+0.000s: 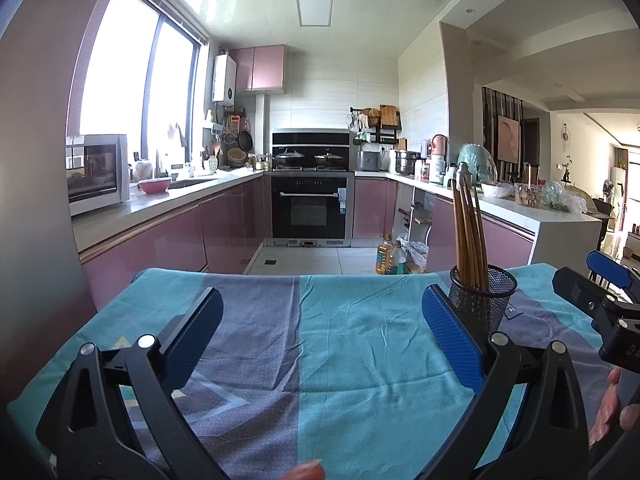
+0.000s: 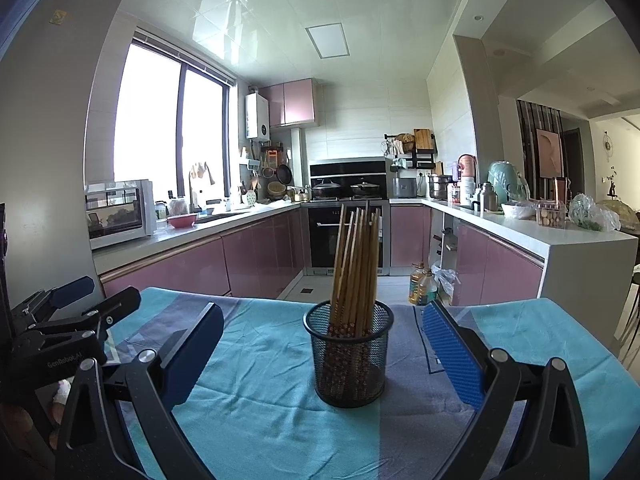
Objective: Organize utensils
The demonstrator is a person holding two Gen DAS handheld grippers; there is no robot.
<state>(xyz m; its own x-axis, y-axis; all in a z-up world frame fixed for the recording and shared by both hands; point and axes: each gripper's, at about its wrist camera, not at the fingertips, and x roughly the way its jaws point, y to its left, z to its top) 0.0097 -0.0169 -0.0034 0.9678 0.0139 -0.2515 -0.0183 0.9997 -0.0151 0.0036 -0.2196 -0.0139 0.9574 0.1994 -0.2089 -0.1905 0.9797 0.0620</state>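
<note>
The chopsticks [image 2: 357,268] stand bundled and leaning in a black mesh holder [image 2: 349,356], which sits on the cloth-covered tabletop [image 2: 260,400] toward its far edge, right of centre. The right gripper [image 2: 324,356] faces the holder with jaws spread wide, empty; the left gripper [image 1: 320,336] is also wide open over bare cloth, holding nothing. The holder looks light and top-heavy, so a finger brushing its rim could tip it and scatter the sticks.
</note>
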